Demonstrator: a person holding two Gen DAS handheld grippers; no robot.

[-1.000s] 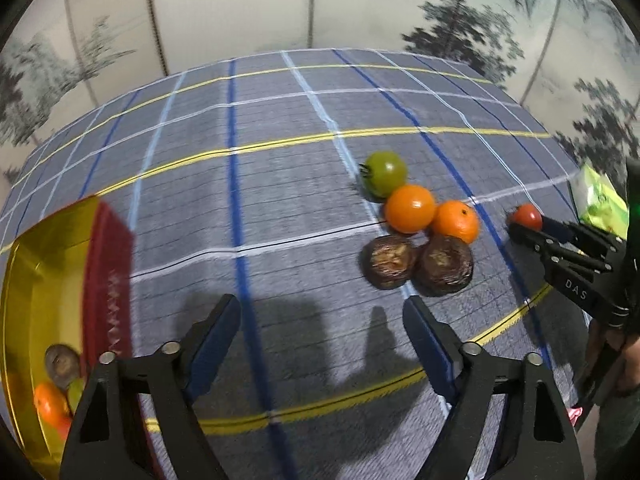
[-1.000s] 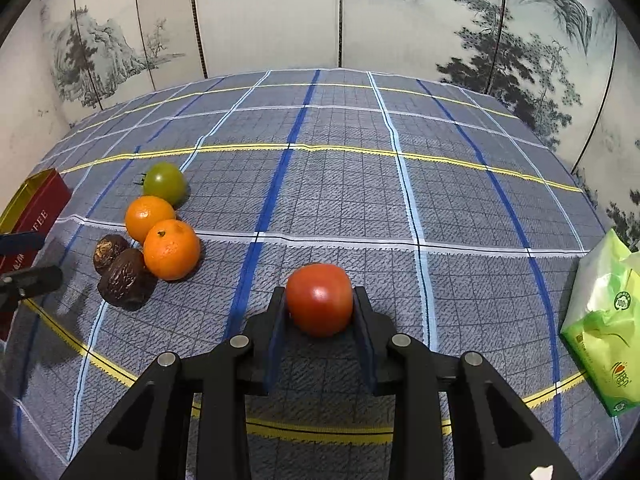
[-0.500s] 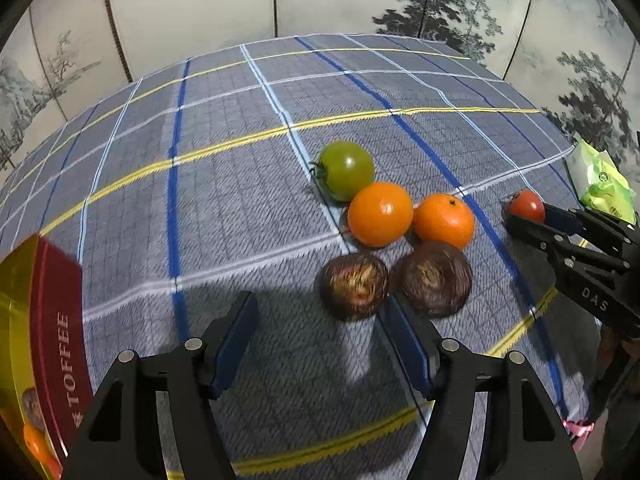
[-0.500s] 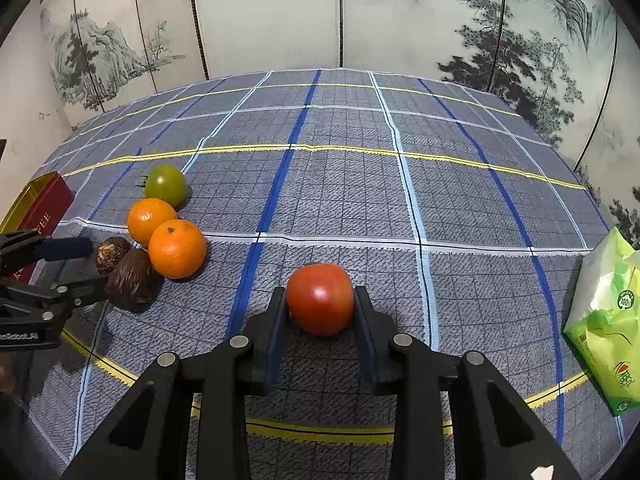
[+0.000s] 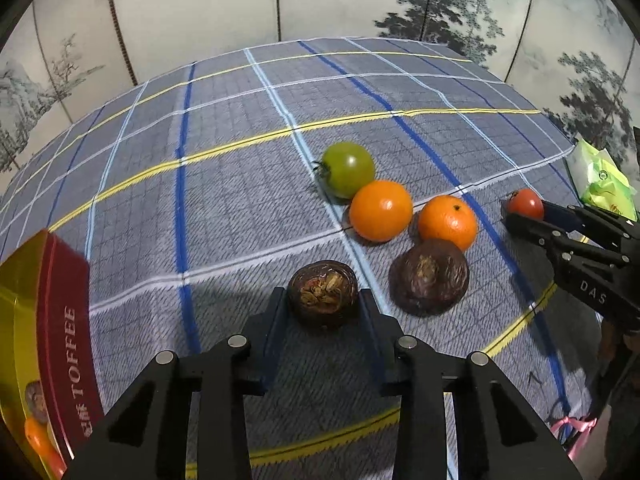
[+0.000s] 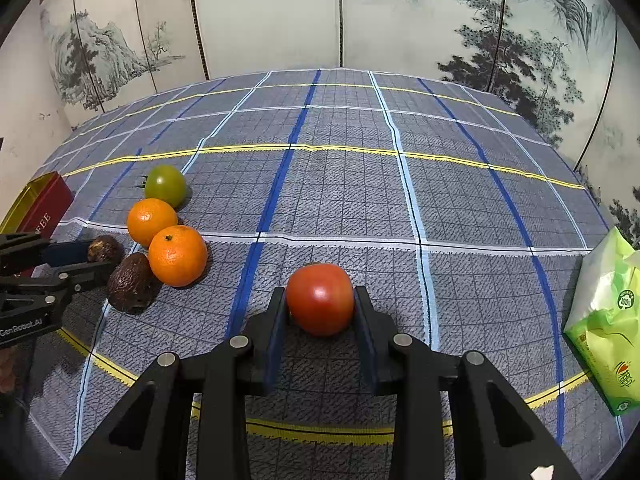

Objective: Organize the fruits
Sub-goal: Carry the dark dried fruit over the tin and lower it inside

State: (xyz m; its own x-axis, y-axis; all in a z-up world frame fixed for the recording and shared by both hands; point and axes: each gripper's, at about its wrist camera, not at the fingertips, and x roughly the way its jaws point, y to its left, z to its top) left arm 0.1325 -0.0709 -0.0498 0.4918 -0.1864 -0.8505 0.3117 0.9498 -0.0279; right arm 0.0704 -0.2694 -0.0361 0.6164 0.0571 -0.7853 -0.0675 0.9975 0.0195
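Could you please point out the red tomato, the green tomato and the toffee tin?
red tomato (image 6: 320,298), right wrist view, centre of its front face.
green tomato (image 5: 348,168), left wrist view, middle of its skin.
toffee tin (image 5: 70,344), left wrist view, red lettered side wall.

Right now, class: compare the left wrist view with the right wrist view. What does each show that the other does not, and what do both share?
Only the left wrist view shows inside the toffee tin, with fruit at its bottom, and the left gripper closed on a dark wrinkled fruit.

Only the right wrist view shows the right gripper from behind, clamped on the red tomato.

Both show the green tomato, two oranges, the second dark fruit, the green packet and the plaid cloth.
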